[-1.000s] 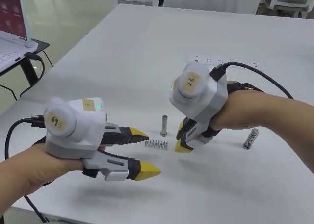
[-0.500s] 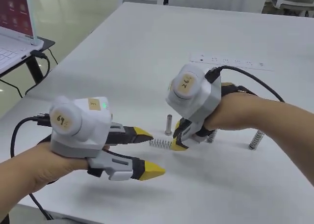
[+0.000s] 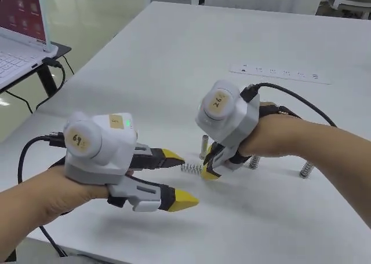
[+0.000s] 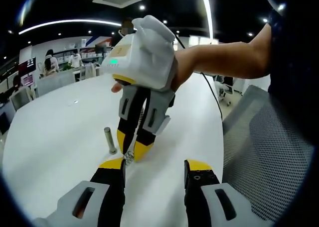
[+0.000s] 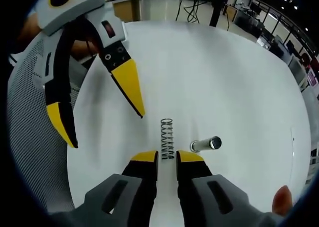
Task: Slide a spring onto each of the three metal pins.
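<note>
A loose spring (image 3: 189,168) lies flat on the white table (image 3: 174,61), just in front of a bare upright metal pin (image 3: 204,145). My right gripper (image 3: 208,170) points down at the spring's right end. In the right gripper view its jaws (image 5: 168,157) are closed narrowly on the near end of the spring (image 5: 167,135), with the pin (image 5: 204,145) just to the right. My left gripper (image 3: 182,178) hovers open to the left, holding nothing. Two more pins (image 3: 254,161) (image 3: 305,170) to the right each carry a spring.
A white power strip (image 3: 281,74) lies further back on the table. A laptop (image 3: 17,26) sits on a side stand at the far left, past the table edge. A grey mesh chair (image 4: 269,152) is near the table's front edge.
My right gripper has edged left and down onto the loose spring's end. The left gripper has stayed open in about the same place. The head camera has shifted.
</note>
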